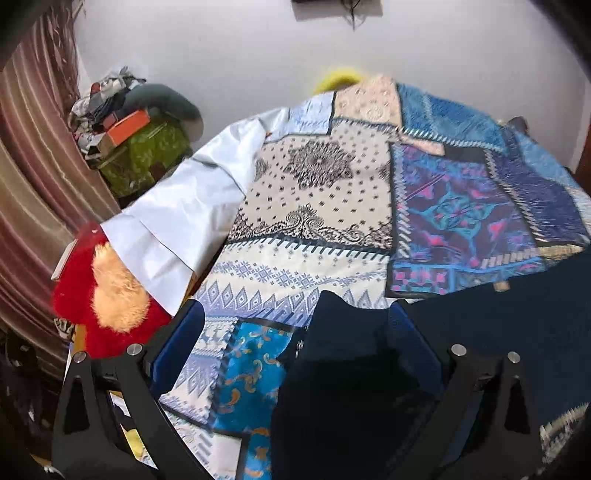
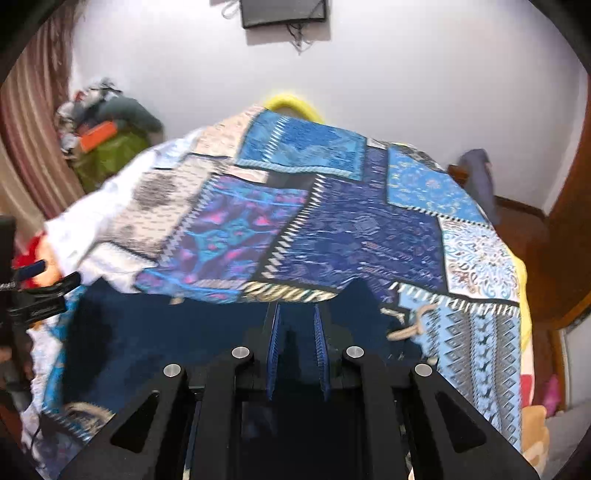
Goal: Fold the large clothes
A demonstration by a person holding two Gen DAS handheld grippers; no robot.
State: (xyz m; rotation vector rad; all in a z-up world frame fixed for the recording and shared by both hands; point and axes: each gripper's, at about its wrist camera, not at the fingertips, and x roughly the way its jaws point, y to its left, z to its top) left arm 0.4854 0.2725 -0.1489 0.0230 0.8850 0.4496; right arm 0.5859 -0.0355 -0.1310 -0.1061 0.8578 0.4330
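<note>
Left wrist view takes in what the other misses: a white sheet [image 1: 173, 221] hanging off the bed's left edge, a red plush toy [image 1: 107, 306] with a tan patch just beside it, and a heap of clutter [image 1: 122, 122] against the striped curtain [image 1: 33, 166]. The left gripper [image 1: 295, 332] has its fingers [image 1: 184, 350] spread wide; a dark navy garment [image 1: 351, 387] rises between them, bunched against the right-hand one, but whether the pads press it I cannot tell.

Right wrist view alone shows a dark screen [image 2: 284, 13] high on the white wall and a wooden frame [image 2: 565, 240] at the right. The right gripper [image 2: 297, 332] is clenched, its ribbed blue pads nearly together, with the navy cloth just ahead of them; the pinch itself is hard to make out.

The garment lies on the near part of the patchwork bedspread [image 2: 351, 229], its long axis running left to right across the bed, spanning both grippers. Motion blur softens the bedspread's far edge.
</note>
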